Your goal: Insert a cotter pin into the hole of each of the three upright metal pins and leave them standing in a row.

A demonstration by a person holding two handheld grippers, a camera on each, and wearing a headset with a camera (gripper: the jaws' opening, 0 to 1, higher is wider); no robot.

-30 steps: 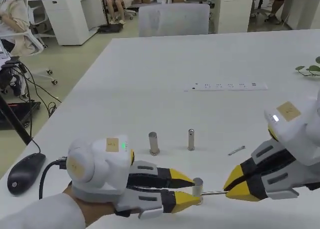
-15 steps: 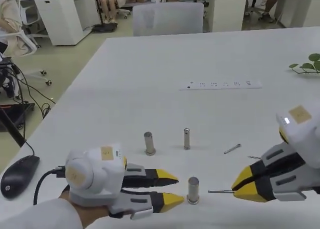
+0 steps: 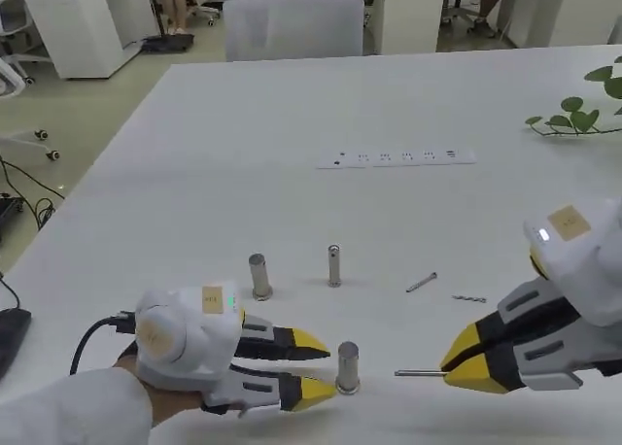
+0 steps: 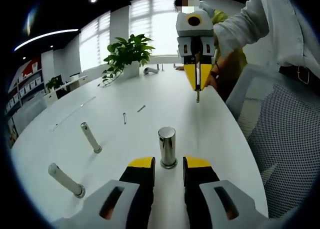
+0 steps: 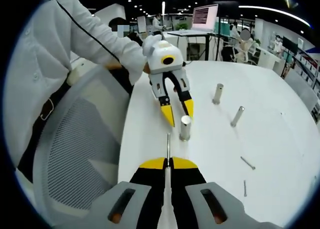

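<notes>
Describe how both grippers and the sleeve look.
The left gripper and right gripper have rounded white housings and black jaws with yellow tips and grey slotted sides. Each has a tan sticker on top. The left has a green light, the right a white light. A black cable leaves the left. The sleeve is white.

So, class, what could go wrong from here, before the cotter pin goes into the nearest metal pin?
1. The left tongs stand open just short of the nearest metal pin, not clamping it, so a push from the cotter pin held in the right tongs may topple it.
2. The pin's hole cannot be made out, so the tip may miss it.
</notes>
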